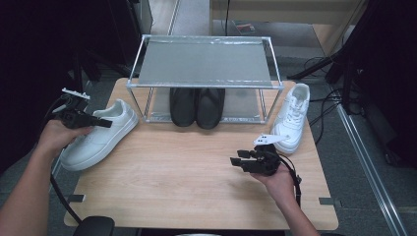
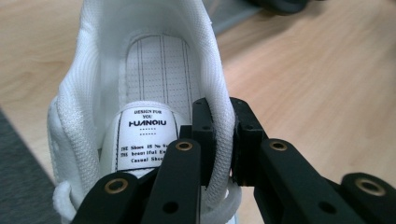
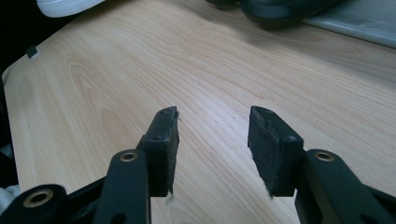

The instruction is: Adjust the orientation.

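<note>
Two white sneakers flank a metal shoe rack [image 1: 204, 64] on the wooden table [image 1: 196, 191]. Left to right from the high view:

Left gripper [image 1: 101, 122], at 9 o'clock on the table, is clamped on the padded heel collar of the left white sneaker [image 1: 101, 140]. The left gripper view shows one pad inside the shoe opening and one outside, the collar wall [image 2: 223, 135] pinched between them. That sneaker sits at the table's 9 o'clock edge, toe pointing toward 7 o'clock.

Advice for the lift: the collar is soft mesh and foam, so it will fold; keep the pinch deep, near the stiff heel counter, and raise slowly so the toe's weight doesn't swing the shoe out.

Rack at 12 o'clock: thin silvery tube frame, flat grey top shelf bare; a pair of black shoes [image 1: 196, 105], matte, rounded toes, fills the middle of the lower shelf.

Right gripper [image 1: 236, 161], around 5 o'clock, hangs idle above bare wood, jaws apart with nothing between.

Right white sneaker [image 1: 292, 115], at 2 o'clock, lies beside the rack's right post; smooth leather-like upper, laced, thick sole.
</note>
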The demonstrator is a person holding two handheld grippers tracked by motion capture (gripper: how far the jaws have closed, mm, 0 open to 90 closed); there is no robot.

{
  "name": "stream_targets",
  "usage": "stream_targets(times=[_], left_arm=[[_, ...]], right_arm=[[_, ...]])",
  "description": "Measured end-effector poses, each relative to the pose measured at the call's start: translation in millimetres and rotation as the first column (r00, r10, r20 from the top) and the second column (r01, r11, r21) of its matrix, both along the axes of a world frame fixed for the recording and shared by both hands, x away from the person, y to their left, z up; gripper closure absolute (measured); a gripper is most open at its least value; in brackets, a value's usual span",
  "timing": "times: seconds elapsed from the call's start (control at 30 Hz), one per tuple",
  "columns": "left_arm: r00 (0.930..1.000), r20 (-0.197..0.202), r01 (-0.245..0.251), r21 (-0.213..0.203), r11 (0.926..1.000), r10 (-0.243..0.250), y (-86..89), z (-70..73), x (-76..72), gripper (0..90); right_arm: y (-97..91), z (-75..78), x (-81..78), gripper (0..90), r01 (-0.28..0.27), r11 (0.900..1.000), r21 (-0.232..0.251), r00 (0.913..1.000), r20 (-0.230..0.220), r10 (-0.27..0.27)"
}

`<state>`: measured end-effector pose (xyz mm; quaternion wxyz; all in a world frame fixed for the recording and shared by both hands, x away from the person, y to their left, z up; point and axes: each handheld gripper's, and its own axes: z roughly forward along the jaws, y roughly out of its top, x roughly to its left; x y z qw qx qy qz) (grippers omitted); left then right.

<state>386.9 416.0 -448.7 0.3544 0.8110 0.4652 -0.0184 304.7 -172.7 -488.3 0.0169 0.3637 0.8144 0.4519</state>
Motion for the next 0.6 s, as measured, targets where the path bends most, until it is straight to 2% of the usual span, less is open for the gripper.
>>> stream_targets(times=[0.17, 0.2, 0.37, 0.53, 0.6], left_arm=[[0.9999, 0.007, 0.014, -0.01, 0.9999, -0.014, -7.0, 10.4, -11.0, 83.6], [0.9996, 0.021, 0.017, -0.003, 0.9999, -0.017, -9.4, 13.3, -14.4, 83.6], [0.9987, 0.041, 0.032, -0.004, 0.9995, -0.032, -16.7, 19.6, -26.8, 83.5], [0.9969, 0.057, 0.056, 0.002, 0.9985, -0.056, -33.1, 24.9, -38.1, 83.4], [0.9963, 0.052, 0.07, -0.013, 0.9975, -0.069, -39.5, 26.6, -40.6, 83.3]], right_arm=[[4.1, -0.4, 1.3, 54.3, -0.014, 0.9999, -0.003, 0.9999, -0.007, 0.014], [4.5, 0.0, 1.4, 54.3, -0.018, 0.9998, -0.002, 0.9998, -0.004, 0.018], [5.9, 2.7, 2.1, 54.3, -0.024, 0.9997, 0.008, 0.9997, 0.007, 0.024], [6.3, 5.5, 2.6, 54.3, -0.027, 0.9994, 0.021, 0.9994, 0.023, 0.027], [7.1, 6.7, 2.9, 54.1, -0.031, 0.9993, 0.02, 0.9991, 0.03, 0.03]])
